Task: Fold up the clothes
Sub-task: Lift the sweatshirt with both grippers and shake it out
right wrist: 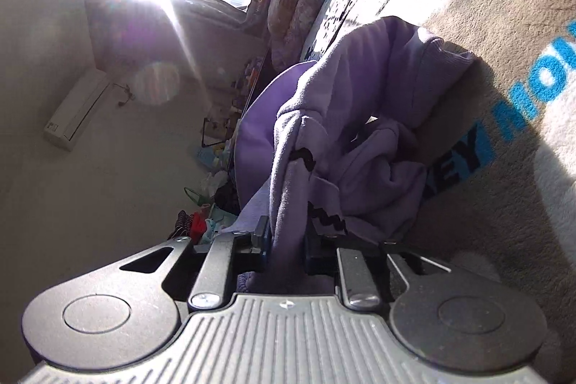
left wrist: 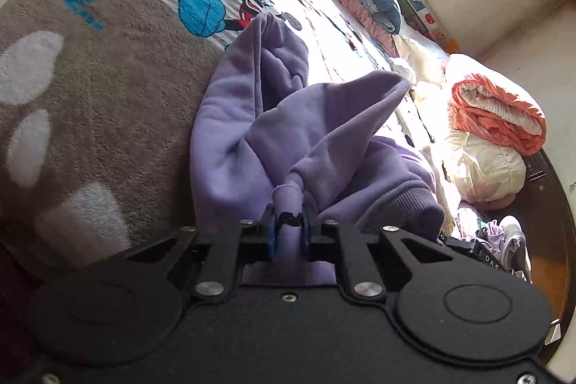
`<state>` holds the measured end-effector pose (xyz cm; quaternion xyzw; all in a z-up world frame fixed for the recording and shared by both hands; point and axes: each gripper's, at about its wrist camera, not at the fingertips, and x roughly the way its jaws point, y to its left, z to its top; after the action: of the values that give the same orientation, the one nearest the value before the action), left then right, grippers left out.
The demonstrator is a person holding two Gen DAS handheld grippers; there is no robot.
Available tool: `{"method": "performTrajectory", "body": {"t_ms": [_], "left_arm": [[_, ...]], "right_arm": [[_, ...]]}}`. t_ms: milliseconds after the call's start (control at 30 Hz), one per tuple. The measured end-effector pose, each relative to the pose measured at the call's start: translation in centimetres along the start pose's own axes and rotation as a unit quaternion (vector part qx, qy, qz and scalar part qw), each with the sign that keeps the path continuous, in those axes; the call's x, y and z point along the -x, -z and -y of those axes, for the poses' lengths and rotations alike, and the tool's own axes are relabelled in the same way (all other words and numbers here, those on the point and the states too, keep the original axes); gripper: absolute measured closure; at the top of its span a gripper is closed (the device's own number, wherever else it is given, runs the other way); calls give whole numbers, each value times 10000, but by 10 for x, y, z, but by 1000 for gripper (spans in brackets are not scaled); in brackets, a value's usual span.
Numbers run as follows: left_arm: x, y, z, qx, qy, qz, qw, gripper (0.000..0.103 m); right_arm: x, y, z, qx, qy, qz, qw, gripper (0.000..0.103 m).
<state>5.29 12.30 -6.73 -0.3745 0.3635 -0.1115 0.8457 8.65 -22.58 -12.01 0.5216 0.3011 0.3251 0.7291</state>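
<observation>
Sunlit grey cartoon-print blanket filled the left of the left wrist view, with a purple sweatshirt bunched at centre frame. Left gripper had its jaws pinching a fold of that garment at lower centre. Right gripper likewise clamped purple fabric at lower centre of its view, the sweatshirt hanging crumpled beside the blanket.

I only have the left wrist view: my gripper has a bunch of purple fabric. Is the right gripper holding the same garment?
Observer: Yes. The right gripper is shut on a fold of the purple sweatshirt.
Operator: Any marking near that grip?
Observer: A black zigzag print sits on the fabric right beside its fingers.
Operator: What lies behind the garment there?
Observer: The grey blanket, with blue lettering beside the sweatshirt.
Operator: And off the bed?
Observer: A white wall unit shows, under strong window glare.
</observation>
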Motion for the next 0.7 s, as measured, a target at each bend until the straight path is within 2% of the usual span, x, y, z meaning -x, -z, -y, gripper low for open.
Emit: {"method": "performTrajectory", "body": {"t_ms": [200, 400, 533, 700], "left_arm": [[37, -33, 27, 235, 921, 495, 9942, 93], [69, -78, 60, 362, 1643, 1125, 9793, 93], [87, -110, 89, 263, 1895, 1486, 9702, 93], [102, -144, 125, 95, 2030, 1785, 9627, 93]], "right_arm": [[5, -29, -49, 25, -610, 365, 9975, 86], [16, -71, -111, 388, -1129, 756, 9900, 86], [22, -95, -148, 670, -1298, 883, 9853, 86], [28, -119, -189, 967, -1467, 979, 9796, 86]]}}
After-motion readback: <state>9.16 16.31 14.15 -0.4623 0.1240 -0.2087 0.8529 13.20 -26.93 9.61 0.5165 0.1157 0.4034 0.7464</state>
